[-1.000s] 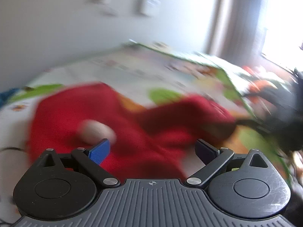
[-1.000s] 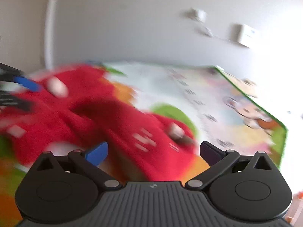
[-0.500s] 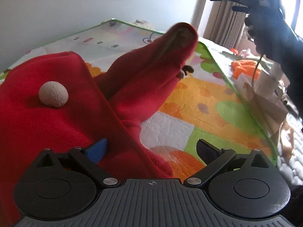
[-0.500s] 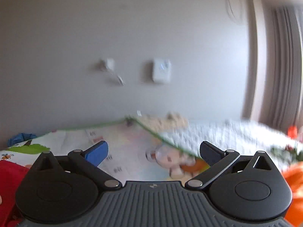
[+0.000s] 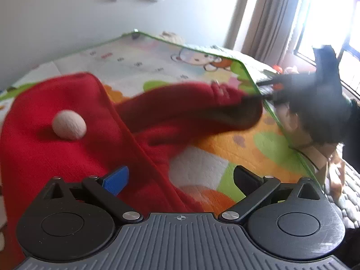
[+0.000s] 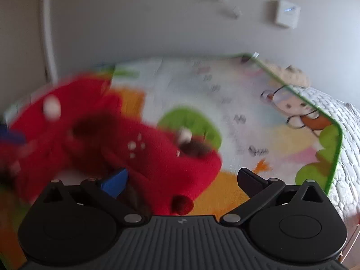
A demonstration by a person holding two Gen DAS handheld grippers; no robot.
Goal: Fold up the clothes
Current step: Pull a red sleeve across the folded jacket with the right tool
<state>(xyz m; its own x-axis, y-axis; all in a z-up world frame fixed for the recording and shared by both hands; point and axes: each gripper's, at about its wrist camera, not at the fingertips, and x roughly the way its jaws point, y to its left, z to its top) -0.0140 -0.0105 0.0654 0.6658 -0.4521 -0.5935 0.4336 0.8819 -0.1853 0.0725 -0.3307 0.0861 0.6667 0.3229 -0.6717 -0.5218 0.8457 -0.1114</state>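
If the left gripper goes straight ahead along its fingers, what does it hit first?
Most likely the red garment: its fold edge runs between the open fingers of the left gripper, with the play mat just right of it. Depth is unclear.

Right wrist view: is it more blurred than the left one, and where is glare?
Right wrist view: motion blur smears the red garment and the mat print; left wrist view: the white pompom is fairly sharp, the sleeve end is blurred, and the window glares at the upper right.

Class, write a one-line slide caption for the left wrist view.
Open left gripper hovers over a red fleece garment with a white pompom on a cartoon play mat.
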